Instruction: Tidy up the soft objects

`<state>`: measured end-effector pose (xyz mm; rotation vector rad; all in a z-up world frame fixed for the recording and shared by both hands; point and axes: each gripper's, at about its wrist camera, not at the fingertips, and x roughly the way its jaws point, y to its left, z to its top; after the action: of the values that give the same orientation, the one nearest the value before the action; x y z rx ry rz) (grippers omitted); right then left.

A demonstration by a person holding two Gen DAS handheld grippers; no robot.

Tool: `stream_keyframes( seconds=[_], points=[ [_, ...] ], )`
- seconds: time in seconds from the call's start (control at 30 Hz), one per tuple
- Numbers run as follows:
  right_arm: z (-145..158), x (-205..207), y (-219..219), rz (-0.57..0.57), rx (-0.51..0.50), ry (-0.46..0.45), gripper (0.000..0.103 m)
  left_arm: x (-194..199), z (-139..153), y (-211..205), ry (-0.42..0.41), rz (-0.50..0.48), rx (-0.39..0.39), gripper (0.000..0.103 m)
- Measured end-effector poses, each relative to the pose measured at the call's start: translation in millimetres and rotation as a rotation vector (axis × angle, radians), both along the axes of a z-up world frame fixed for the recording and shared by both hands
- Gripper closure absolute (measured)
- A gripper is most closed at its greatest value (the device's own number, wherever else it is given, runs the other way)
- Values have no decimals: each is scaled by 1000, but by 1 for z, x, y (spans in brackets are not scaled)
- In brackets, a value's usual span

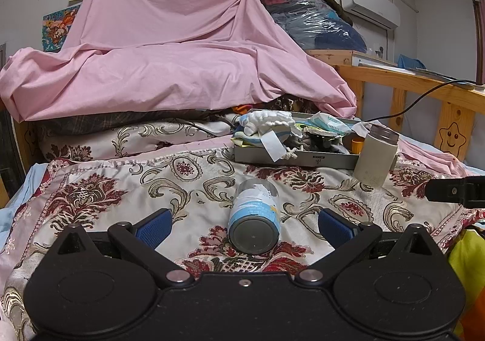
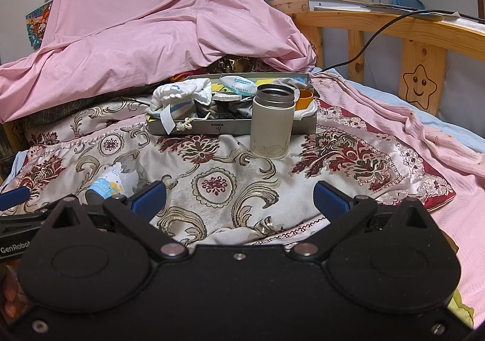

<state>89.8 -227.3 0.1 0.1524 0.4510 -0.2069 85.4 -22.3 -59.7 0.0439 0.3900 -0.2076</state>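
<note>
Left wrist view: the left hand-held gripper (image 1: pixel 244 227) is spread wide, its blue ribbed pads (image 1: pixel 153 227) clear of everything, holding nothing. Between the fingers, just ahead of the black body, a cylindrical can (image 1: pixel 254 216) lies on its side with its dark round base toward the camera; its pale blue paper label is torn near the far end. It rests on a glossy floral bedspread (image 1: pixel 106 189) of cream, dark red and gold scrolls. Ahead and to the right stands a smooth cream thermos flask (image 1: pixel 377 156) with a metal rim, upright, touching the front of a shallow grey tray (image 1: pixel 321 159). The tray is piled with soft things: a white knitted baby garment (image 1: pixel 266 122), crumpled cloths and a wipes packet. Beyond it a creased pink sheet (image 1: pixel 169 46) drapes over a tall heap. At the far right edge, the tip of the other gripper shows.

Right wrist view: the right hand-held gripper (image 2: pixel 239 198) is likewise wide apart and empty, its pads (image 2: pixel 330 200) above the bedspread (image 2: pixel 212 183). The flask (image 2: pixel 272 122) stands straight ahead, the tray (image 2: pixel 303 125) behind it, the white garment (image 2: pixel 182 92) at the tray's left end. The can (image 2: pixel 112 183) lies to the left, beside the left finger. A wooden bed rail (image 2: pixel 418 37) with a smiling star runs along the right.
</note>
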Motion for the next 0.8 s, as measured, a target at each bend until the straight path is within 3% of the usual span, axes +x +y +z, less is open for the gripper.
stream_keyframes(
  seconds=[0.8],
  points=[
    [-1,-1,0,13,-3,5,0,2,-2,1,11,8,1,1]
  ],
)
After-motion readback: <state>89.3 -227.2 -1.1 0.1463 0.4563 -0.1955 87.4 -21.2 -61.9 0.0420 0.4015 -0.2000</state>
